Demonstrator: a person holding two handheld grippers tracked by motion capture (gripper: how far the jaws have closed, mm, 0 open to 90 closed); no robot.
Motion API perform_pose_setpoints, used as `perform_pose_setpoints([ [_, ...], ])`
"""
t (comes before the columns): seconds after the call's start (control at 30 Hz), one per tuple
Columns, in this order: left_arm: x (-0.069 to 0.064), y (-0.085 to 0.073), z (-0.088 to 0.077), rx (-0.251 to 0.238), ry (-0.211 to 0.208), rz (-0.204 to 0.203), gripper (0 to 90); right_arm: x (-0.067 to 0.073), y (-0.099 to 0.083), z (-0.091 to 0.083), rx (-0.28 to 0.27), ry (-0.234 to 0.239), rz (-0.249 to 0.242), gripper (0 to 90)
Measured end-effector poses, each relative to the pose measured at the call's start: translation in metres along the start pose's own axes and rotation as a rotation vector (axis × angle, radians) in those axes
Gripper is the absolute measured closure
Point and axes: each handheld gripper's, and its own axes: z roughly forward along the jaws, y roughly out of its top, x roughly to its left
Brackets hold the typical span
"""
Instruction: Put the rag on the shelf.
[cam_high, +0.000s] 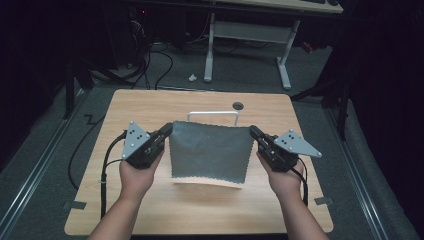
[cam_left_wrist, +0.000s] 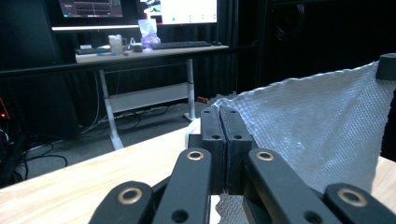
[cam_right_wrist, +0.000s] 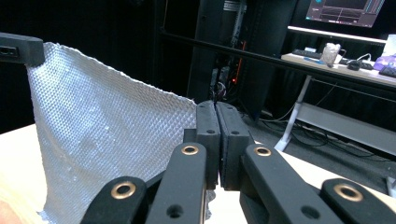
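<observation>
A grey woven cloth (cam_high: 210, 150) hangs spread above the wooden table (cam_high: 150, 105), held taut by its two upper corners. My left gripper (cam_high: 167, 130) is shut on the cloth's upper left corner, and my right gripper (cam_high: 252, 131) is shut on its upper right corner. In the left gripper view the jaws of my left gripper (cam_left_wrist: 225, 116) pinch the cloth (cam_left_wrist: 322, 126), which stretches off to the right toward the other gripper's tip. In the right gripper view my right gripper (cam_right_wrist: 216, 112) clamps the cloth (cam_right_wrist: 102, 140), which spreads to the left.
A white wire rack (cam_high: 212, 116) stands on the table just behind the cloth. A round cable hole (cam_high: 238, 105) sits near the table's far edge. Beyond the table stands a white-legged desk (cam_high: 250, 35) with cables on the floor.
</observation>
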Motion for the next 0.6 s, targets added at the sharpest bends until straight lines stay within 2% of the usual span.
perform_pose_setpoints([
  [0.2,0.01,0.006,0.014,-0.004,-0.006,0.024,89.4,-0.009,0.009,0.011,-0.009,-0.019,-0.008,89.7],
  [0.33,0.017,0.012,0.025,-0.007,-0.009,0.027,89.4,-0.017,0.016,0.021,-0.015,-0.032,0.008,89.7],
  [0.5,0.024,0.022,0.036,-0.021,0.026,0.038,89.4,-0.024,0.025,0.033,-0.02,-0.035,-0.004,89.7],
  [0.6,0.031,0.028,0.044,-0.018,0.049,0.055,89.4,-0.026,0.029,0.044,-0.011,-0.034,0.017,89.7],
])
